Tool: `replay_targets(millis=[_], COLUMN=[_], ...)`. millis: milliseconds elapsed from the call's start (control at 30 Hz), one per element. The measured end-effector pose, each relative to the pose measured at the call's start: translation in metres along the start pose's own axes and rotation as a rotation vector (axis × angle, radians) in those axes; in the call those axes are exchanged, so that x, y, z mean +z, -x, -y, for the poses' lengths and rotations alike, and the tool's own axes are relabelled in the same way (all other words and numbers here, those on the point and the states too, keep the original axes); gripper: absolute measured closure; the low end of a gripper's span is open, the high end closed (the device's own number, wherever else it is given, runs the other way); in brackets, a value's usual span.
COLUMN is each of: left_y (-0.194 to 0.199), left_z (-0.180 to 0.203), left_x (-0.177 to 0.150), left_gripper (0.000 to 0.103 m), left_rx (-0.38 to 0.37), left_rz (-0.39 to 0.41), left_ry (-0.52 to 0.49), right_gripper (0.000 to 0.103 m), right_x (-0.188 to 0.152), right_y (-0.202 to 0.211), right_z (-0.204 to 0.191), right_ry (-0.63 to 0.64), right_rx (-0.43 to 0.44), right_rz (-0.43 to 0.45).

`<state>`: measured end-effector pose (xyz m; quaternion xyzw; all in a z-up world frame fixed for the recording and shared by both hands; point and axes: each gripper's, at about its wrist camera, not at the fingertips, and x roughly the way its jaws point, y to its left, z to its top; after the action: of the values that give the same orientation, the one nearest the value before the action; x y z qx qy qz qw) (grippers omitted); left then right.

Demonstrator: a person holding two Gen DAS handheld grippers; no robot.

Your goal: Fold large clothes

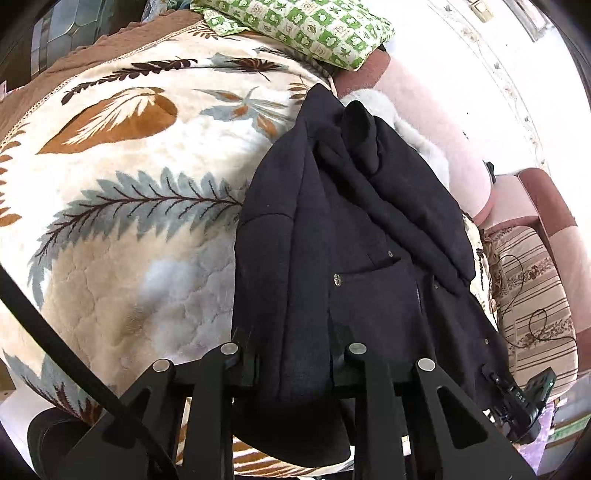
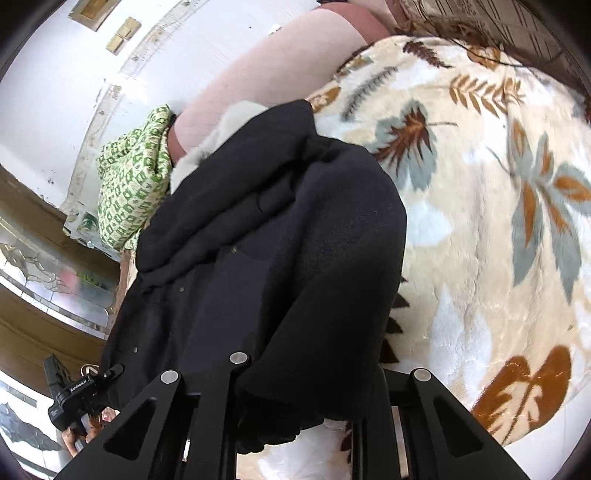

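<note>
One dark navy coat (image 1: pixel 354 229) lies on the leaf-print blanket (image 1: pixel 122 192), w/ its near hem gathered up into both tools. Two grippers in the room, one per hand. Left gripper (image 1: pixel 293 354): jaws pressed in on a thick fold of the coat's hem, cloth bulging out below them. Right gripper (image 2: pixel 314 365): same, jaws pinching the hem at its own end, the cloth draped over the inner finger so that pad is hidden. In the left wrist view the right gripper shows at the coat's far bottom corner, black w/ white lettering; in the right wrist view the left one sits low at the left edge, a person's fingers (image 2: pixel 72 441) under it.

Coat details: a flap pocket w/ one metal snap (image 1: pixel 337 279), at least three more small studs along the front edge. A pale furry lining (image 1: pixel 413 125) peeks out at the collar end, furthest from the tools.

Other things: one green-and-white checked pillow (image 1: pixel 314 29) beyond the collar, one pink padded headboard (image 1: pixel 436 125) behind it, one striped beige cushion (image 1: pixel 535 306) beside the coat w/ a thin dark cable looped over it.
</note>
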<state>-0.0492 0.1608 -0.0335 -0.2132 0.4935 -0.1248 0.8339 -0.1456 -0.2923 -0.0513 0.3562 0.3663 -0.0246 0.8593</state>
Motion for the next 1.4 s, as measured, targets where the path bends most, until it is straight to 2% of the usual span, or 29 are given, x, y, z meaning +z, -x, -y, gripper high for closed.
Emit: replay_targets(millis=[100, 333, 567, 767, 867, 967, 1000, 1033, 1100, 1233, 1300, 1367, 1400], left_y=[-0.001, 0.016, 0.036, 0.063, 0.088, 0.108, 0.112, 0.114, 0.113, 0.088, 0.061, 0.033, 0.015], left_z=[0.002, 0.015, 0.04, 0.049, 0.057, 0.067, 0.067, 0.065, 0.052, 0.02, 0.005, -0.012, -0.021], left_x=[-0.006, 0.002, 0.02, 0.045, 0.052, 0.05, 0.05, 0.05, 0.053, 0.056, 0.058, 0.057, 0.056], left_gripper=[0.081, 0.081, 0.081, 0.084, 0.095, 0.094, 0.081, 0.05, 0.022, 0.022, 0.022, 0.022, 0.022], left_rx=[0.03, 0.025, 0.021, -0.028, -0.001, 0.073, 0.085, 0.089, 0.082, 0.121, 0.123, 0.083, 0.037], left_rz=[0.005, 0.073, 0.152, 0.219, 0.319, 0.406, 0.422, 0.417, 0.403, 0.334, 0.253, 0.151, 0.089], left_ry=[-0.031, -0.073, -0.115, -0.099, -0.15, -0.244, -0.256, -0.26, -0.231, -0.152, -0.131, -0.105, -0.077], right_gripper=[0.083, 0.083, 0.085, 0.087, 0.087, 0.087, 0.087, 0.087, 0.087, 0.087, 0.087, 0.087, 0.087], right_x=[-0.001, 0.005, 0.029, 0.053, 0.06, 0.056, 0.052, 0.049, 0.041, 0.033, 0.028, 0.024, 0.022], right_y=[-0.001, 0.0, 0.013, 0.024, 0.03, 0.029, 0.025, 0.023, 0.016, 0.013, 0.013, 0.012, 0.012], right_z=[-0.004, -0.008, -0.037, -0.065, -0.082, -0.093, -0.096, -0.096, -0.09, -0.067, -0.055, -0.047, -0.044], right_ry=[0.025, 0.058, 0.104, 0.129, 0.164, 0.199, 0.22, 0.229, 0.226, 0.189, 0.17, 0.164, 0.161], right_rx=[-0.019, -0.029, -0.001, 0.021, 0.037, 0.036, 0.017, 0.005, -0.013, -0.015, -0.017, -0.022, -0.026], right_rz=[-0.004, 0.0, 0.07, 0.121, 0.141, 0.134, 0.132, 0.129, 0.112, 0.097, 0.086, 0.075, 0.071])
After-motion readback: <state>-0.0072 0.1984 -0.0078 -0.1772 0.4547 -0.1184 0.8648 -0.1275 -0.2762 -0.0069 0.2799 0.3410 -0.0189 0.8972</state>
